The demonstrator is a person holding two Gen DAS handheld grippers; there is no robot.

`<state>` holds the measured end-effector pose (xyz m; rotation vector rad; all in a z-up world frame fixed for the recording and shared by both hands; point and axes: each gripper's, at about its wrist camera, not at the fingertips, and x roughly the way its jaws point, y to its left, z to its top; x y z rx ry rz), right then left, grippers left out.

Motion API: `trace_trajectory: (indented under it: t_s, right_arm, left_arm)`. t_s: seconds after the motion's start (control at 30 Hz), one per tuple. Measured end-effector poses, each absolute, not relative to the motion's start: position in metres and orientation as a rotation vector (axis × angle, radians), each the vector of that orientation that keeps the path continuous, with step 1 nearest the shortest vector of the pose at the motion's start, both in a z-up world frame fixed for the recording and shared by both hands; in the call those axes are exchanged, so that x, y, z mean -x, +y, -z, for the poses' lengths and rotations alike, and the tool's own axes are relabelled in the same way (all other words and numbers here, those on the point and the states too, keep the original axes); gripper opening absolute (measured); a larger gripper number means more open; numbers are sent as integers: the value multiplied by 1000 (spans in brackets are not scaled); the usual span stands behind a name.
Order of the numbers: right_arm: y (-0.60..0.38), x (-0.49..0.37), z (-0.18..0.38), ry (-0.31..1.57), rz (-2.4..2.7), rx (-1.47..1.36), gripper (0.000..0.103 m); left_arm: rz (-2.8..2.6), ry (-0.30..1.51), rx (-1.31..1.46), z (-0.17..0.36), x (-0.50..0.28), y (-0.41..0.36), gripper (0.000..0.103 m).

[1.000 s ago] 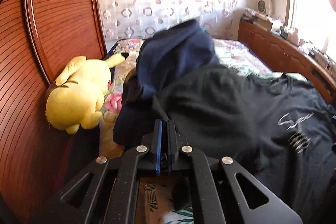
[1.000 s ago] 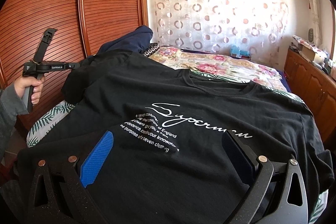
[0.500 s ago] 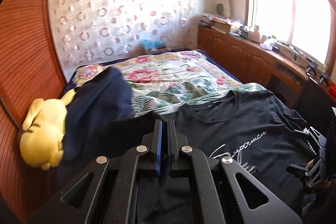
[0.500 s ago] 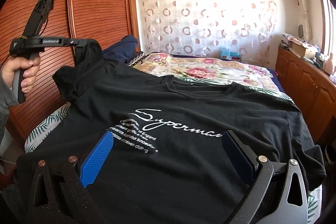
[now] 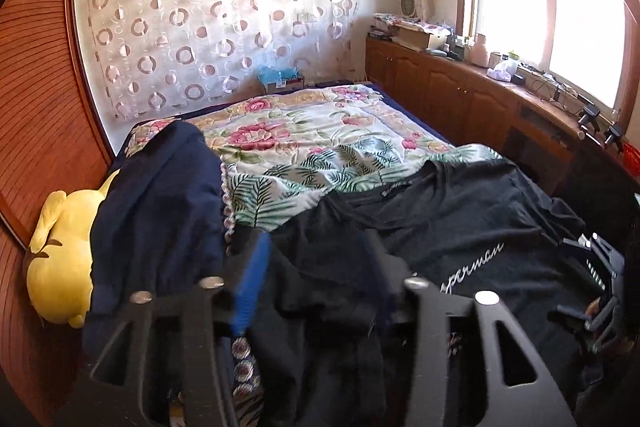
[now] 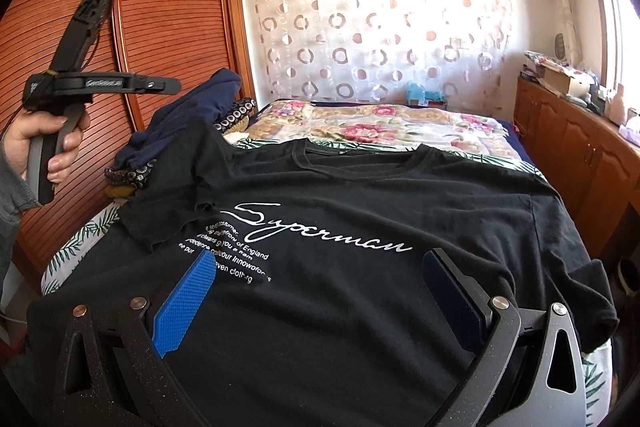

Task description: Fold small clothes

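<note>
Left claw [image 6: 168,87] raised, jaws opening (nothing between); right claw [image 6: 320,303] low, jaws spread wide.

Sunlit window [image 5: 548,3], circle-patterned curtain [image 5: 216,23], slatted wooden wardrobe [image 6: 160,27], low wooden cabinets [image 5: 452,95]

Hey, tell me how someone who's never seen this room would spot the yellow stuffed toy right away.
Start at the bed with the flowered quilt and look to its edge by the slatted wooden wardrobe. The yellow plush toy is wedged between that wardrobe and a heap of navy blue clothing. It is the only bright yellow thing there; the garments beside it are all dark.
</note>
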<state>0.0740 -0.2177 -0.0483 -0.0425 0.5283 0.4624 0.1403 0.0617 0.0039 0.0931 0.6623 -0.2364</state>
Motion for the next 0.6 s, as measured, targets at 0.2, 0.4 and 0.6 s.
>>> trace_trajectory:
  t_s: [0.2, 0.4, 0.6]
  right_arm:
    - [-219, -75, 48, 534, -461, 44, 103]
    - [-231, -73, 45, 539, -442, 63, 103]
    - [-246, -75, 40, 549, -394, 69, 103]
  left_arm:
    - [220, 675, -55, 19, -125, 74, 82]
    - [224, 689, -38, 46, -105, 68, 82]
    - [254, 737, -34, 70, -95, 50, 82]
